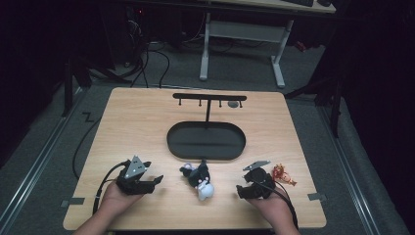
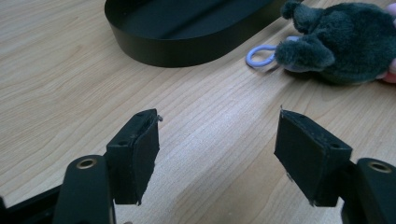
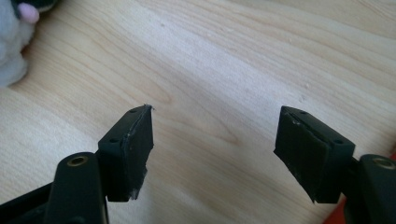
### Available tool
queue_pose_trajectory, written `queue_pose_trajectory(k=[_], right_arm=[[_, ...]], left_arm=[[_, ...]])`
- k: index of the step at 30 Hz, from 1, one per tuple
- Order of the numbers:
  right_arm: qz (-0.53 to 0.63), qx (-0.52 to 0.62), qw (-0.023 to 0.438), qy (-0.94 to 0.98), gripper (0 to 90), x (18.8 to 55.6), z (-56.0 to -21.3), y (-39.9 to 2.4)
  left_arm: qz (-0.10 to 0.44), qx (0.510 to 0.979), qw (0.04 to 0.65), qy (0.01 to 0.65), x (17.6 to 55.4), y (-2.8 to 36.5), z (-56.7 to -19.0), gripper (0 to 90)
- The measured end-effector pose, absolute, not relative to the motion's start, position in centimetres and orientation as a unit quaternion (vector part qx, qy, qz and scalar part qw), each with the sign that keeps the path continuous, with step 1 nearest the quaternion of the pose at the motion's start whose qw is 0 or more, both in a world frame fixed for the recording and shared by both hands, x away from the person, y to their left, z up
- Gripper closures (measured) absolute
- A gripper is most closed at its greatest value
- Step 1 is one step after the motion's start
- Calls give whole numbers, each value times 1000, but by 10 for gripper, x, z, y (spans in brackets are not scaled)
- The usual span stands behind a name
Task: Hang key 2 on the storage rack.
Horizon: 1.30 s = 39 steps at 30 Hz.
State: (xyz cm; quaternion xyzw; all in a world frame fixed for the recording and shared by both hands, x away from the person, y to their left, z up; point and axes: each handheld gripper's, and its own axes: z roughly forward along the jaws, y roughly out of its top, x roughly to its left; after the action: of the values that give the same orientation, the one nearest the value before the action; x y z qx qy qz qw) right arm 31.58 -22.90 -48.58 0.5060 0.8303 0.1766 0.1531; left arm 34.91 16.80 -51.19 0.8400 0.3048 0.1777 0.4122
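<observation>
One wooden table carries everything — a pale, rectangular top with rounded corners and a fine grain that shows clearly in both gripper views. On it stands one black stand: a shallow oval tray with a low, smooth, matte wall, and from its far side a thin post rises to a flat crossbar with four short pegs hanging beneath it.

Two grippers rest near the table's front edge, each held in one hand. The left gripper lies at front left, a grey three-cornered plate on top and a cable trailing back; its two black jaws stand wide apart with bare wood between the flat, square-cut pads. The right gripper lies at front right, with its own grey plate; its jaws too are spread wide with bare table between them, the pads worn and frayed at the edges.

One plush toy lies between the two grippers, just in front of the tray and apart from both — soft, fuzzy dark grey fabric above, white below, with a small pink patch and one pale blue loop at its end.

One small red-and-gold trinket lies just to the right of the right gripper, too small to make out its form.
</observation>
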Motion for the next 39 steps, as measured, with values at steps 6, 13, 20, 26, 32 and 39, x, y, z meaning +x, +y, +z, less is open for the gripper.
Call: queue_pose_trajectory(k=[6, 13, 20, 26, 32, 39], right_arm=[[157, 503, 149, 837, 272, 310, -486, -230], [158, 500, 129, 842, 274, 311, -480, -231], [153, 480, 127, 854, 339, 313, -466, -233], [137, 488, 121, 854, 366, 311, -459, -244], [132, 505, 128, 843, 387, 308, -448, -264], [120, 529, 135, 829, 404, 302, -441, -287]], left_arm=[[179, 845, 403, 302, 348, 169, -513, 331], [187, 838, 406, 313, 343, 178, -511, 349], [198, 837, 400, 316, 341, 181, -512, 344], [199, 840, 396, 312, 343, 178, -514, 345], [196, 844, 394, 306, 345, 174, -515, 348], [193, 850, 391, 295, 345, 169, -516, 348]])
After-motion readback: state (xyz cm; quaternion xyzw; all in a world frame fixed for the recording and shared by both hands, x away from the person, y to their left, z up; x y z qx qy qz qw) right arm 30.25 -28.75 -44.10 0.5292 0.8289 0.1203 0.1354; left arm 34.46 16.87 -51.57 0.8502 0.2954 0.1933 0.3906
